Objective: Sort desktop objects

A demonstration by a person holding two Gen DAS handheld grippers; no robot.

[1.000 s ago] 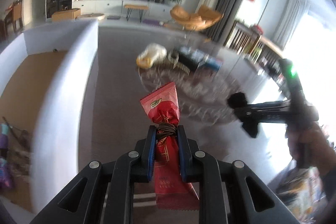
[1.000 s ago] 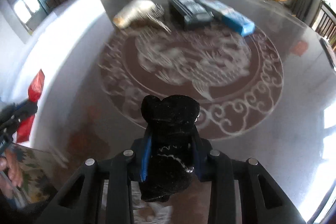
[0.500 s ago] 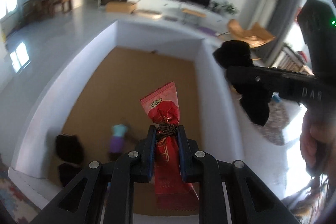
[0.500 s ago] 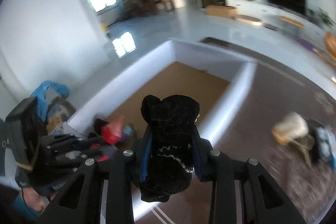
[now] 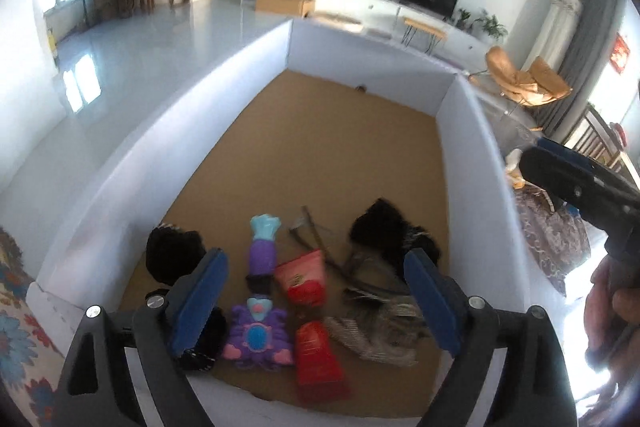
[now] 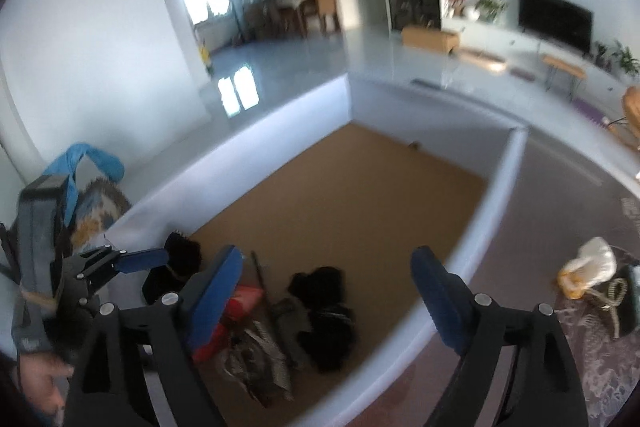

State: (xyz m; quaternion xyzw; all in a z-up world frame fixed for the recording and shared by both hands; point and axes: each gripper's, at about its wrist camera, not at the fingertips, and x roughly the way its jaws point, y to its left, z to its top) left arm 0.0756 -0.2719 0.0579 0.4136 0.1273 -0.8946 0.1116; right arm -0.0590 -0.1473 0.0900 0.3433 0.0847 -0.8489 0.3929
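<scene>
L gripper (image 5: pixel 312 293) over near end of white-walled box (image 5: pixel 368 67), jaws opening, nothing btwn pads. R gripper (image 6: pixel 326 295) also above box, jaws opening, empty. Box floor brown; items piled at near end: red packet (image 5: pixel 318 359), 2nd red packet (image 5: pixel 302 277), purple toy (image 5: pixel 256 335), purple/teal toy (image 5: pixel 263 247), black plush (image 5: pixel 378 231), black item (image 5: pixel 172 255) near left wall, striped fabric (image 5: pixel 376 331). Far end bare. White bag (image 6: pixel 592 265) on counter (image 6: pixel 560 195), right of box.
</scene>
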